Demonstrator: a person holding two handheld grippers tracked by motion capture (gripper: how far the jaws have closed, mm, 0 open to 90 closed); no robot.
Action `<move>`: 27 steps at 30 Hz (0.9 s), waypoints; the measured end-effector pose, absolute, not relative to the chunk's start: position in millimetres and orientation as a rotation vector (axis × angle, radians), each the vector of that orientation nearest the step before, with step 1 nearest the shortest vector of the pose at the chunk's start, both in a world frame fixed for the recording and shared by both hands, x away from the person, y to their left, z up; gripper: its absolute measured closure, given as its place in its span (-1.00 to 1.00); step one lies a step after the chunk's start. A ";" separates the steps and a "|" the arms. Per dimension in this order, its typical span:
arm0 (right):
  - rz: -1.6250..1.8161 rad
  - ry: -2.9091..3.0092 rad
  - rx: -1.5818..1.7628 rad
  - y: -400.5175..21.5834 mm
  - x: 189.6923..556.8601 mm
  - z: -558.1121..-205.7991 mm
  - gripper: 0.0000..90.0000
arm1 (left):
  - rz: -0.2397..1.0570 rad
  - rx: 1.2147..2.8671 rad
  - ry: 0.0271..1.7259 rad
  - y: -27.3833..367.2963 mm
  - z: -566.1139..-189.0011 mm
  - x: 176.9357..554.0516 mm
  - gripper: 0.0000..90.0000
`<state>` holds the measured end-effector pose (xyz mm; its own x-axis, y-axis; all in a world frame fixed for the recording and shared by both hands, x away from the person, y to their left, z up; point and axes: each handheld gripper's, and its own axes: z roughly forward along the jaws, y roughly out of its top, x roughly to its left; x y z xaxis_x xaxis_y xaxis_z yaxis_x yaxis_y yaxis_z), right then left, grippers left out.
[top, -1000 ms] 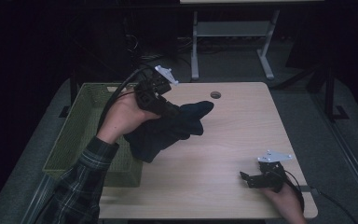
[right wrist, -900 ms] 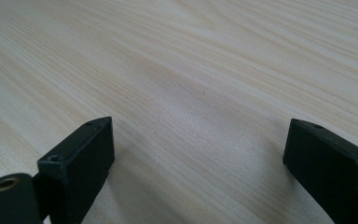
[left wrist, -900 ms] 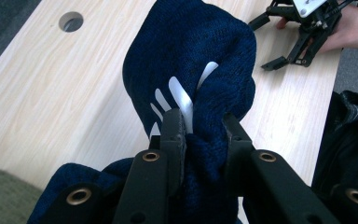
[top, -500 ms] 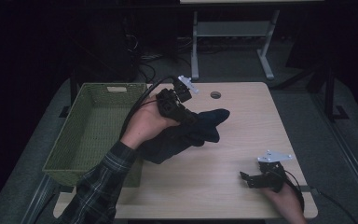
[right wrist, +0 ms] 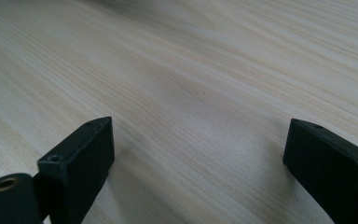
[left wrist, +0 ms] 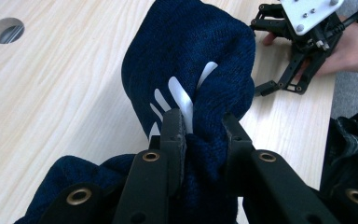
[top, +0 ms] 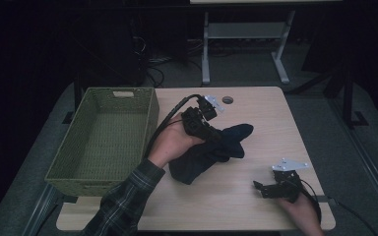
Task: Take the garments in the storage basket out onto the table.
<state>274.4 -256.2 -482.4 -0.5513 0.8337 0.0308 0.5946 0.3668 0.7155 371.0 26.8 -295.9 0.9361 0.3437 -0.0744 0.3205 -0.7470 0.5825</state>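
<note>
Right now the left claw (top: pixel 211 132) is clenched on a dark blue knitted garment (top: pixel 211 152), its jaws pinching a fold of the cloth beside some white stripes (left wrist: pixel 179 95). Most of the garment lies in a heap near the middle of the desk (top: pixel 256 108), just beside the green woven basket (top: pixel 103 142), which stands at the desk's left edge. Well apart, at the near right corner, the right claw (top: pixel 260 188) rests low over bare wood, its jaws spread wide and gripping nothing.
</note>
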 end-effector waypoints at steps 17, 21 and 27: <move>0.988 2.298 1.254 -256.3 274.3 -482.5 -0.82 | -0.049 2.434 0.506 0.0 -358.3 377.2 0.67; 0.987 2.298 1.253 -256.3 274.3 -482.5 -0.82 | -0.060 2.409 0.540 1.5 -371.6 382.5 0.66; 0.988 2.298 1.255 -256.2 274.3 -482.5 -0.82 | -0.089 2.396 0.592 7.7 -393.1 393.9 0.66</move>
